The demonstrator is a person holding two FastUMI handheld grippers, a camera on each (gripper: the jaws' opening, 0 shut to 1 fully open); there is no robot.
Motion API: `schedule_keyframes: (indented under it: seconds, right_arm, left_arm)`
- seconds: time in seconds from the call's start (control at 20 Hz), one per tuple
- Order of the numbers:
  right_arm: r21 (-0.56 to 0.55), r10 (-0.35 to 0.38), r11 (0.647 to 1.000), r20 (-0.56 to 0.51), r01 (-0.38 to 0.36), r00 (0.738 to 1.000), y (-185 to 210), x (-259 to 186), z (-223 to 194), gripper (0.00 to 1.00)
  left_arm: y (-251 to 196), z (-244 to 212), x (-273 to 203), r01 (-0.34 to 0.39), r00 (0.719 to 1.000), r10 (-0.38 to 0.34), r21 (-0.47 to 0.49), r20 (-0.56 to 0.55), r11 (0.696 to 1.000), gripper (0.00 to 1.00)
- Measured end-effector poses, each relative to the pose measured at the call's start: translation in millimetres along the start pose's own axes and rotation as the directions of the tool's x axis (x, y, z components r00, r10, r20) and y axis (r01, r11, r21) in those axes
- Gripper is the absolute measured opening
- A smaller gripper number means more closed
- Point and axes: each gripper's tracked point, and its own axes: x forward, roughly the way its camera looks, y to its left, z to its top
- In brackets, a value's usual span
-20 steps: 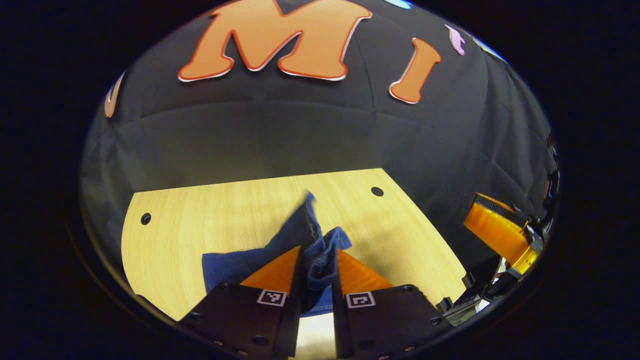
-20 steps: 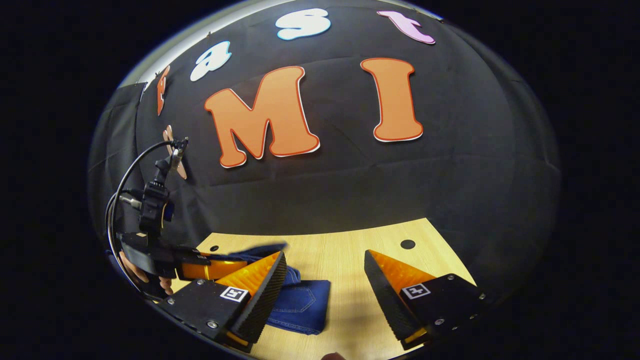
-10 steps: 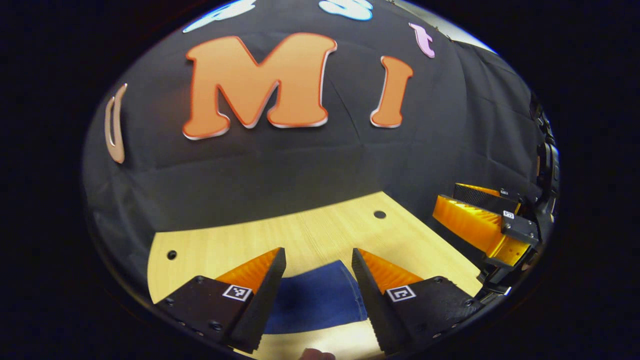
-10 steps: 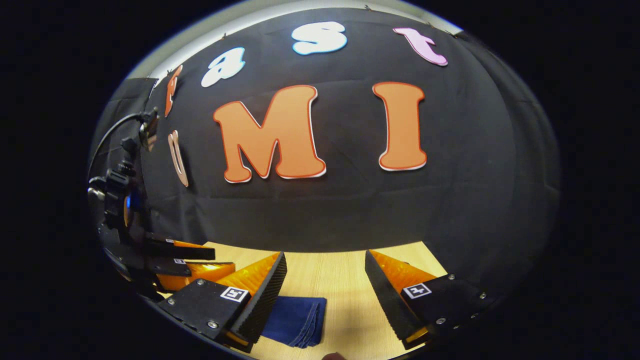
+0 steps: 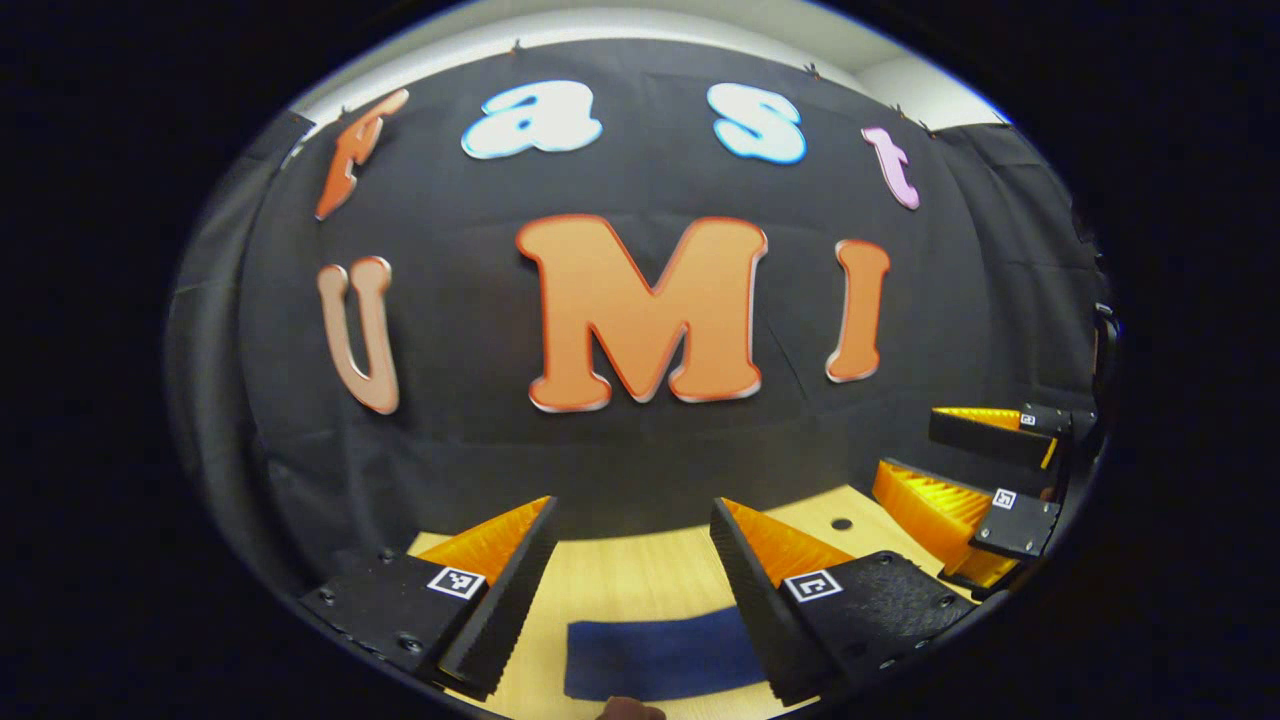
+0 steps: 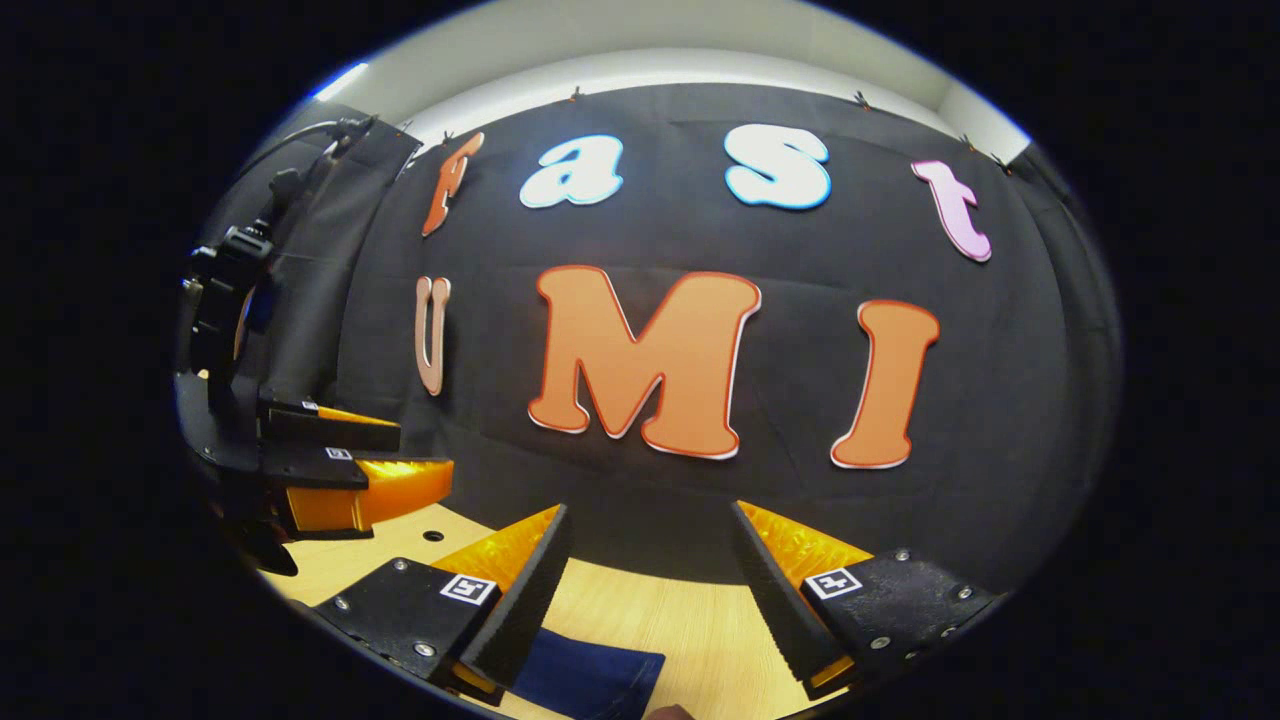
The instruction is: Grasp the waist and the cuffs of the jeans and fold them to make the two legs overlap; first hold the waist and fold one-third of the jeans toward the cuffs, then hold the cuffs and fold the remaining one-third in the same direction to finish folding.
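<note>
Lying folded on the wooden table (image 5: 640,575), jeans (image 5: 660,658) sit below both spread, empty grippers.

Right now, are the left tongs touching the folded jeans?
Apart. In the left gripper view the left tongs stand open, lifted above the folded jeans, which lie flat on the table.

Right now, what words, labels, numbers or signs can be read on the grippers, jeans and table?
None readable.
Square black-and-white markers on left gripper and right gripper: patterns, not words.
Folded blue denim jeans: no label visible.
</note>
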Motion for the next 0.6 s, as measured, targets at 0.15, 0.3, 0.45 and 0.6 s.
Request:
schedule_keyframes:
  seconds: [0.15, 0.3, 0.45, 0.6]
  right_arm:
    - [0.012, 0.033, 0.999, 0.001, -0.033, 0.999, 20.4, 1.6, 1.5, 0.96]
    - [0.041, 0.044, 0.998, -0.004, -0.044, 0.999, 28.5, 2.0, -1.2, 0.98]
    - [0.076, 0.062, 0.995, 0.011, -0.063, 0.998, 36.3, 0.3, -1.5, 0.98]
    - [0.088, 0.087, 0.992, 0.008, -0.088, 0.996, 42.1, 1.5, -2.8, 1.00]
  left_arm:
    - [5.6, 19.5, -19.8, -0.041, 0.998, 0.042, -0.030, 0.053, 0.999, 0.93]
    - [20.2, 22.7, -30.9, -0.084, 0.995, 0.087, -0.070, 0.048, 0.994, 0.93]
    - [28.3, 15.8, -42.0, -0.106, 0.991, 0.113, -0.098, 0.071, 0.990, 0.89]
    - [37.6, 18.0, -60.4, -0.123, 0.984, 0.130, -0.062, 0.124, 0.990, 0.99]
